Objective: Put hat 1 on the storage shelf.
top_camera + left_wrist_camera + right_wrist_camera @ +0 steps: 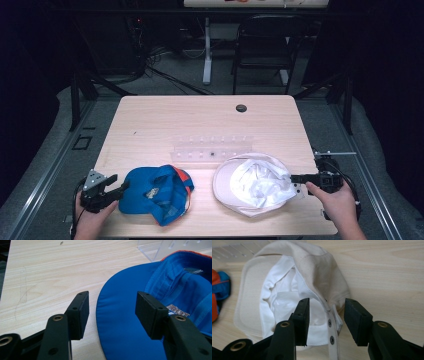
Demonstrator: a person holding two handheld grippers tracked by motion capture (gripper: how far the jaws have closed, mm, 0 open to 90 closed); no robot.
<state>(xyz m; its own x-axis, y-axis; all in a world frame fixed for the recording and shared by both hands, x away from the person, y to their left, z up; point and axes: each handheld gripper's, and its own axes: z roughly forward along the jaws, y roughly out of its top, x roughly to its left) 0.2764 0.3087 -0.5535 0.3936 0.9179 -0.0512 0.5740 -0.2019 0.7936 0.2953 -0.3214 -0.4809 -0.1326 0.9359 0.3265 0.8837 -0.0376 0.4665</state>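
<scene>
A blue cap (pixel 157 192) with an orange edge lies upside down at the front left of the table. My left gripper (pixel 119 187) is at its brim, open. In the left gripper view the left gripper (pixel 112 300) straddles the edge of the blue brim (pixel 120 317), one jaw over bare wood, the other over the blue cap. A white cap (pixel 255 182) lies upside down at the front right. My right gripper (pixel 296 178) is open at its back edge. In the right gripper view the right gripper (pixel 327 302) stands around the white cap's (pixel 287 295) snap strap (pixel 331 333).
A clear acrylic rack (pixel 210 150) stands on the wooden table (pixel 200 115) just behind the two caps. A cable hole (pixel 241 108) is near the far edge. A black chair (pixel 265 45) and a desk leg stand beyond the table.
</scene>
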